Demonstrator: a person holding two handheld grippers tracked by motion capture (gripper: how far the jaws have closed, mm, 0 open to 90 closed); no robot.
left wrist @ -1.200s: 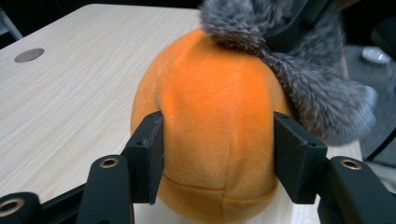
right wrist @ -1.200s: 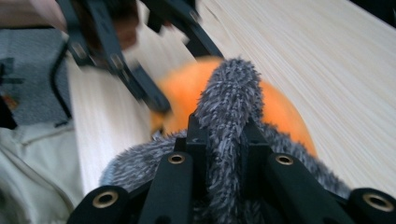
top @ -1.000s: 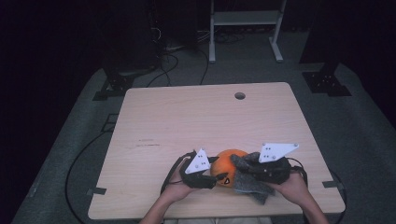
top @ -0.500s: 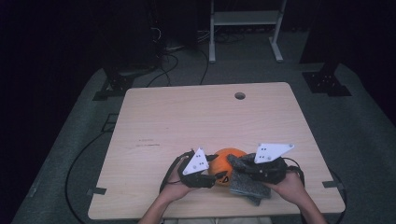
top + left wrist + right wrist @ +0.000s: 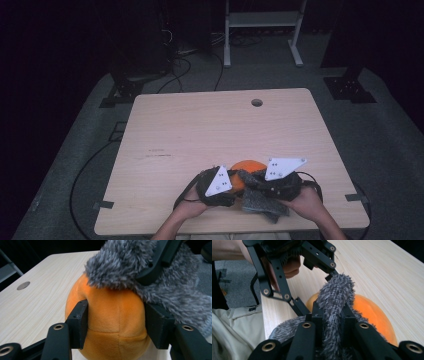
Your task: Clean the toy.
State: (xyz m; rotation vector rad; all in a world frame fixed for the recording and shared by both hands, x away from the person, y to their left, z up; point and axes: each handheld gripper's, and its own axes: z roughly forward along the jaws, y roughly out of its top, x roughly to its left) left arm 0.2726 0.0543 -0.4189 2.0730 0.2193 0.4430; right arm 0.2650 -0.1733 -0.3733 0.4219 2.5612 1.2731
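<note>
Both tongs work close together at the near edge of the tabletop (image 5: 200, 125), just in front of the person. Left tongs (image 5: 116, 322) are closed on an orange plush ball (image 5: 112, 315), one black jaw pressing each flank so that the soft fabric bulges between them; their jaws have just been closing, with the ball between them. Right tongs (image 5: 329, 315) are clamped on a fold of grey fuzzy cloth (image 5: 335, 297), the pile squeezed into a narrow ridge that stands up between the two jaws.

From the high view the orange plush ball (image 5: 246, 167) sits on the tabletop between the left tongs (image 5: 231, 186) and the right tongs (image 5: 252, 181), with the grey fuzzy cloth (image 5: 262, 202) draped against its near right side and trailing toward the table's edge. In the left gripper view the cloth lies over the top and right of the ball, touching it (the other tongs' dark jaw shows buried in the pile). A round cable hole (image 5: 257, 102) lies far off near the back edge.
</note>
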